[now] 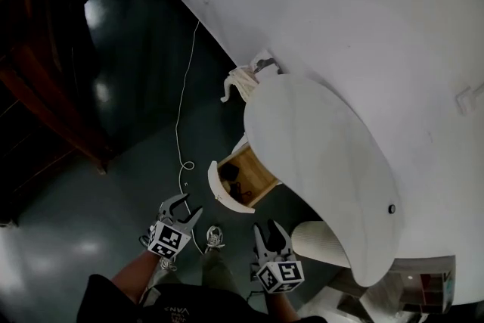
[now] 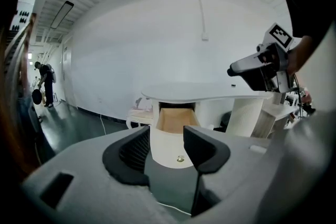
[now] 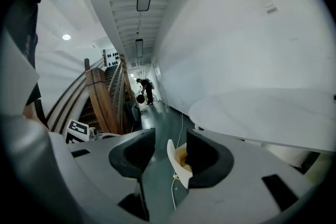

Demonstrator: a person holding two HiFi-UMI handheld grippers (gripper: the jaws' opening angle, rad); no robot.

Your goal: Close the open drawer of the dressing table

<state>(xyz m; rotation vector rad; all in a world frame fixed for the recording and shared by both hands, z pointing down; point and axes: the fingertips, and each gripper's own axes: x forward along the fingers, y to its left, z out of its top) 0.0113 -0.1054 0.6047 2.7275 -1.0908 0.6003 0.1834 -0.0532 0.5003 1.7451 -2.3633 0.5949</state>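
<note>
The drawer (image 1: 243, 172) faces your left gripper (image 1: 189, 206) squarely, front crosswise. Your right gripper (image 1: 266, 228) meets the drawer edge-on. Both pairs of jaws stand apart, empty.

The person wears a dark lettered top (image 1: 128, 302) and pale sneakers (image 1: 215, 237), while the grey left gripper (image 1: 185, 206) and right gripper (image 1: 266, 227) carry black-and-white marker cubes.

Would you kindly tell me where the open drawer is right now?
The open drawer juts from under the white tabletop at the head view's centre, just beyond the left gripper and right gripper, untouched.
</note>
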